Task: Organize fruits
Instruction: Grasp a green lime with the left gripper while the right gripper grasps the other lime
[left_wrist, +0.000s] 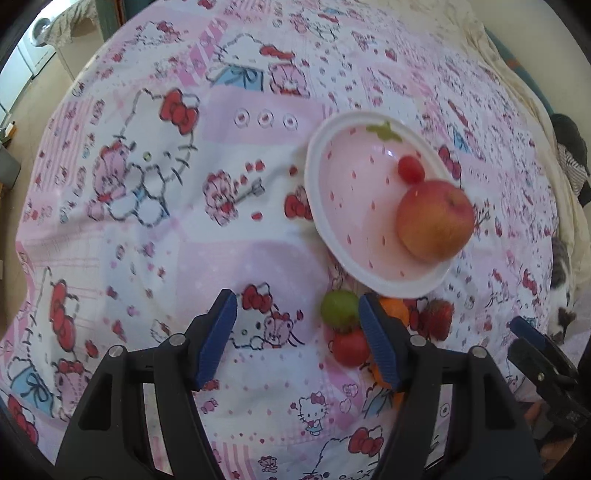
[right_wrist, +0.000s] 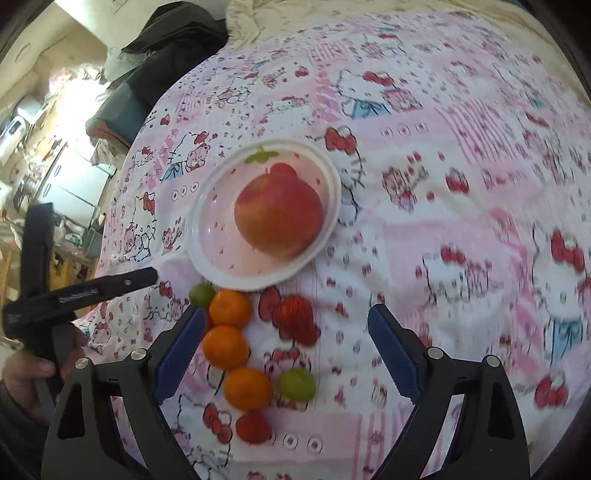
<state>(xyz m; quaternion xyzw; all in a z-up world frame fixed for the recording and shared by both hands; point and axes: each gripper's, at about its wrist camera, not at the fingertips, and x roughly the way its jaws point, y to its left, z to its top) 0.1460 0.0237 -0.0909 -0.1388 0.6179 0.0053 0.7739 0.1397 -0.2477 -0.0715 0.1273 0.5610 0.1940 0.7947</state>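
both tongs, left tongs (left_wrist: 297, 332) and right tongs (right_wrist: 286, 349), hung released and empty over the pink cartoon-print bedsheet (right_wrist: 461, 206). the big red-yellow apple (right_wrist: 279, 210) and a small red fruit (left_wrist: 410, 169) lay in the white-rimmed pink strawberry bowl (right_wrist: 207, 236). near it, loose on the sheet, lay three round orange mandarins (right_wrist: 225, 347), two green fruits (right_wrist: 297, 384) and red strawberries (right_wrist: 295, 317). the soft sheet could let round fruit roll when nudged; packed mandarins invite a double grasp, and a strawberry may bruise.
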